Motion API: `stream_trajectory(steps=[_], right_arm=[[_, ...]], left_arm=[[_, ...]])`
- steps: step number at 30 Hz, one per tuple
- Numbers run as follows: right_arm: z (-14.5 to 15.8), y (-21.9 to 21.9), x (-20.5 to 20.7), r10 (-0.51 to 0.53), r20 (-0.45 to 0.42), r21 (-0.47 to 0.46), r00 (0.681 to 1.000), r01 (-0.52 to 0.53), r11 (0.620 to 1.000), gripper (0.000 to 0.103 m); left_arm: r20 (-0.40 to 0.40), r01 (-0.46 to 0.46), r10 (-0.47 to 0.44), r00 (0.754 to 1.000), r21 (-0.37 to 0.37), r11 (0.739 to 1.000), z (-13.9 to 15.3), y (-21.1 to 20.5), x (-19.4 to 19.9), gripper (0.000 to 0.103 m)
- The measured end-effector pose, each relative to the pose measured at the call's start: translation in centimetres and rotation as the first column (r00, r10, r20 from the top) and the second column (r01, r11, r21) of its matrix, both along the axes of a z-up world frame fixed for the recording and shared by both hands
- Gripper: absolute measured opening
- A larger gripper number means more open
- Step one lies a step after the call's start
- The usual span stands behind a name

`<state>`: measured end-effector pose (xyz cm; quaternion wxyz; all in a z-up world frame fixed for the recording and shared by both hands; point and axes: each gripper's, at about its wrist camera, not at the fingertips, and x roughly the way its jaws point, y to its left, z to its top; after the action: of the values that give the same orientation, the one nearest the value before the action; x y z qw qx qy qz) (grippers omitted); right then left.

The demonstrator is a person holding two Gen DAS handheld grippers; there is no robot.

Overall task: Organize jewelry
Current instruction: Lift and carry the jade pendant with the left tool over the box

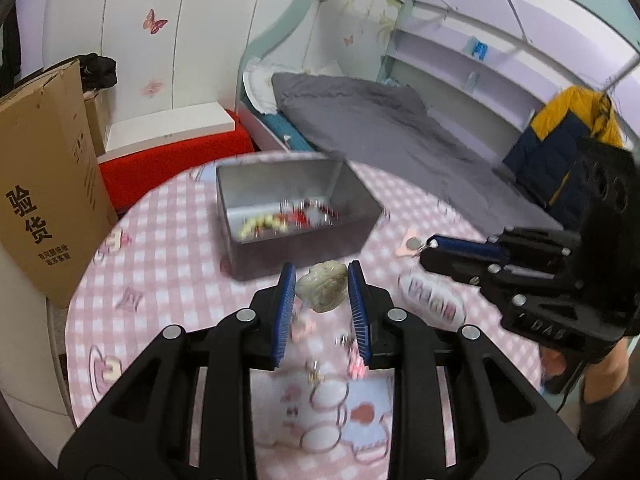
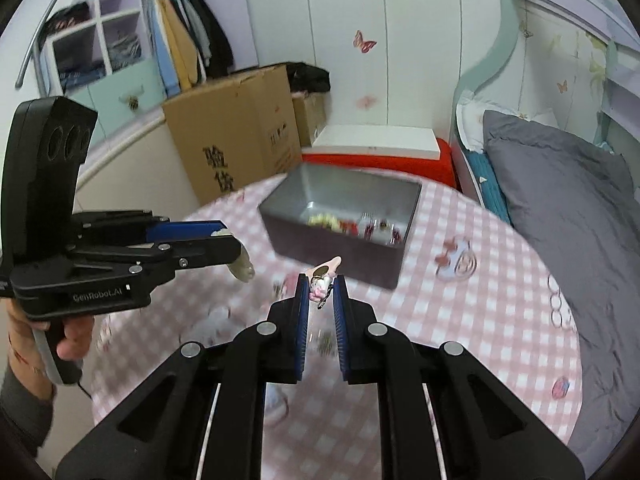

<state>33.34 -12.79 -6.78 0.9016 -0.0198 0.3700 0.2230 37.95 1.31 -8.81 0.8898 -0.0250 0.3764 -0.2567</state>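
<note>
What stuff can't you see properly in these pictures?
- Jewelry inside the grey box: both views, motion blur; only yellowish and red blobs show.
- Small pieces on the tablecloth under the left gripper: left wrist view, blurred and partly hidden by its fingers.
- Pale carved piece: right wrist view, mostly hidden by the left gripper.
- Pink trinket in the right gripper: too small to identify.

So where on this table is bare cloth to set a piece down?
Bare cloth lies right of the metal box, toward the bed-side edge. Beside the cardboard carton, cloth left of the box is free too. In front of the box, small pieces crowd it.
</note>
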Motion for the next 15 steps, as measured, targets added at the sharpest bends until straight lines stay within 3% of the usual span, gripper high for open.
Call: stream_trajectory(steps=[8,15], right_arm=[[0.6,-0.1,4.9,-0.042,-0.01,0.046,0.999,0.043,0.998,0.011],[-1.2,0.3,7.5,-0.058,-0.048,0.011,0.997,0.059,0.998,0.011]], left_arm=[[0.007,-0.054,0.055,0.998,-0.039,0.998,2.2,-1.4,5.0,0.027],[-0.053,-0.083,0.085,0.995,0.031,0.996,-0.6,-3.0,8.9,0.027]])
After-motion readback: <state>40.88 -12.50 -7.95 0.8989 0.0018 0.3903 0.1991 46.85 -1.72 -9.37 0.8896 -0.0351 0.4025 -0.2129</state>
